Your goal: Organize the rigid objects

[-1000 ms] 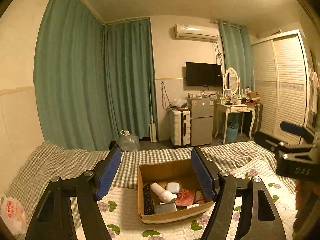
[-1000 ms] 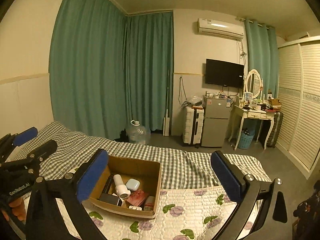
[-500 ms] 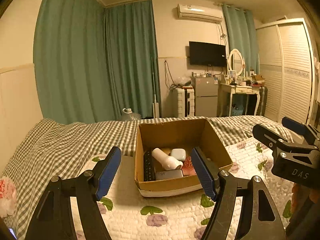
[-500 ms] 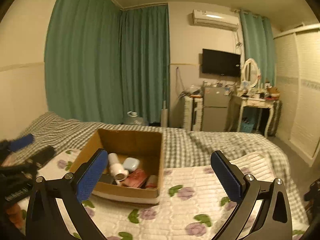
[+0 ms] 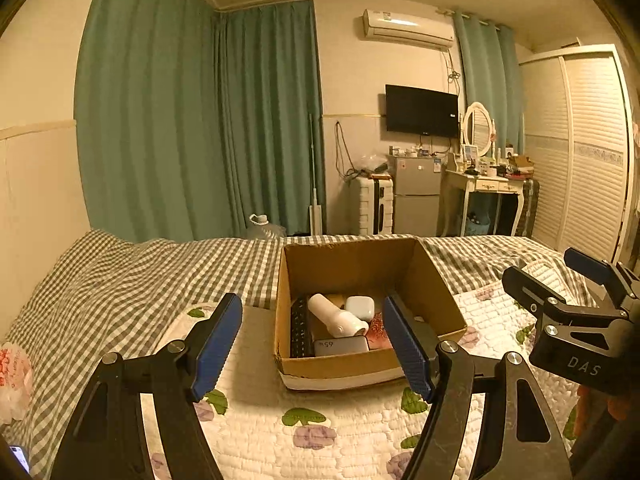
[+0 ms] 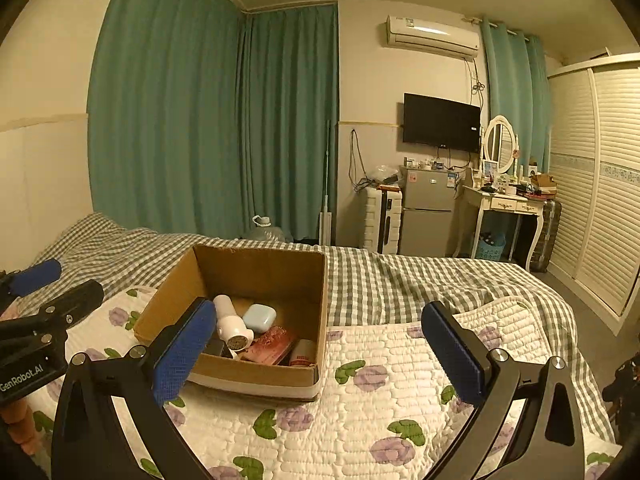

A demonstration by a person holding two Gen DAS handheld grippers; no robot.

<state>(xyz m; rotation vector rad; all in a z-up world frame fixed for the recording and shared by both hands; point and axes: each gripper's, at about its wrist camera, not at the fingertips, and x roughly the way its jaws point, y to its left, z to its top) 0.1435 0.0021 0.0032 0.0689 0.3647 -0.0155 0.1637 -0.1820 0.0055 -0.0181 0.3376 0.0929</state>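
Left tongs (image 5: pixel 312 344) spread wide apart, gripping nothing, hovering over the quilt (image 5: pixel 256 428) just in front of the cardboard box (image 5: pixel 340 366) on the bed. Right tongs (image 6: pixel 320 344) likewise gaping and empty, to the box's right. Inside the box: white bottle (image 5: pixel 336 314), pale case (image 5: pixel 359 307), black remote (image 5: pixel 301 330), red packet (image 6: pixel 269 343).

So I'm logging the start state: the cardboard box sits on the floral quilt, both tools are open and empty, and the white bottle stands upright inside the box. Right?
Not quite. The white bottle lies on its side in the cardboard box, as the right wrist view shows. The rest holds: the box sits on the floral quilt, and the left tool and right tool are open and empty.
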